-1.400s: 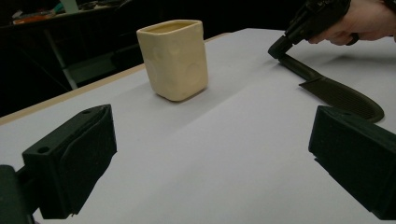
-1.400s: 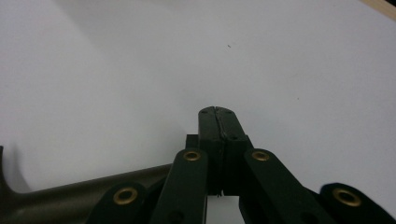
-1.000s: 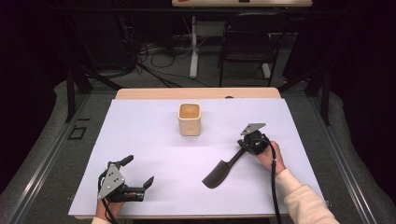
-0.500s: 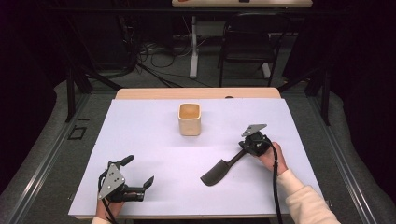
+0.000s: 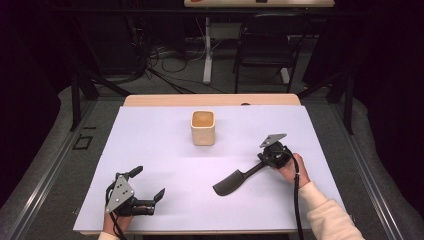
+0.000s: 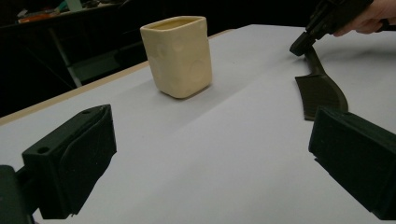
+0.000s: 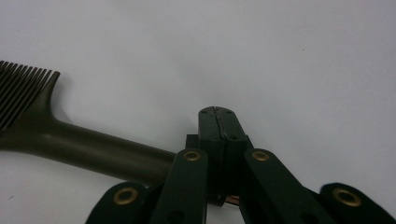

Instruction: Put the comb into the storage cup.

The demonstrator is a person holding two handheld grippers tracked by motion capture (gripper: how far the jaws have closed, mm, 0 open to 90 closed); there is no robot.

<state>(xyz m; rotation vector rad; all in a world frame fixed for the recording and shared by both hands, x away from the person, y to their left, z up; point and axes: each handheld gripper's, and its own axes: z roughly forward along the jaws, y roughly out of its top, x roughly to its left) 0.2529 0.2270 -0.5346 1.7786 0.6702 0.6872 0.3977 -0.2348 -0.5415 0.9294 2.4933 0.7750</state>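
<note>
A dark comb (image 5: 231, 182) with a long handle lies flat on the white table (image 5: 160, 150), right of centre; its teeth show in the right gripper view (image 7: 70, 144). My right gripper (image 5: 261, 160) sits over the handle's far end, and its jaws (image 7: 215, 112) meet pad to pad with nothing between them while the handle passes beneath the linkage. My left gripper (image 5: 149, 182) rests near the front left edge, wide open and empty (image 6: 210, 158). A cream square cup (image 5: 203, 127) stands upright mid-table (image 6: 180, 56), apart from both grippers.
The table's wooden far edge (image 5: 210, 100) runs behind the cup. Beyond it stand a chair (image 5: 265, 45), desk legs and cables on the floor. Dark floor rails flank the table on both sides.
The comb's head has shifted slightly to the left on the table. Both hands have kept still.
</note>
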